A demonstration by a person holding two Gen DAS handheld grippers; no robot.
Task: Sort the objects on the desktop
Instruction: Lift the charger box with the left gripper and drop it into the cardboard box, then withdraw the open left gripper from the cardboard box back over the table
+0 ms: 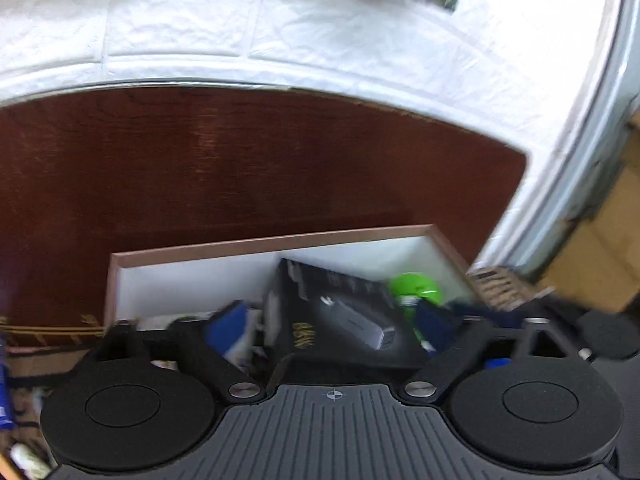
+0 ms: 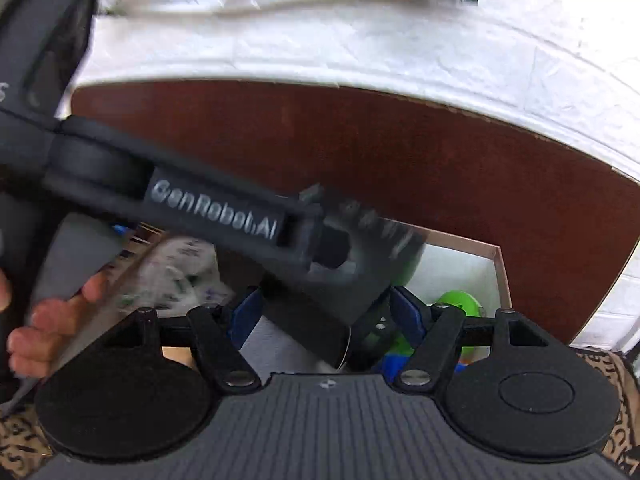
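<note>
A pink-rimmed white box (image 1: 272, 244) lies on the dark wood table. In it a black product carton (image 1: 340, 320) leans, with a green toy (image 1: 416, 288) to its right. My left gripper (image 1: 332, 328) hovers over the box with its blue pads (image 1: 230, 326) spread either side of the carton, open. In the right wrist view the left gripper's black body (image 2: 216, 212) crosses in front, over the box (image 2: 498, 260) and the green toy (image 2: 460, 302). My right gripper (image 2: 326, 312) is open, its blue pads (image 2: 406, 312) apart behind that body.
The dark wood table (image 1: 260, 160) meets a white brick-pattern wall (image 1: 280, 32). Cardboard boxes (image 1: 600, 240) stand at the right. A hand (image 2: 44, 320) holds the left gripper's handle. A patterned cloth (image 2: 612, 368) lies at the near right. A crumpled plastic bag (image 2: 180, 268) lies left of the box.
</note>
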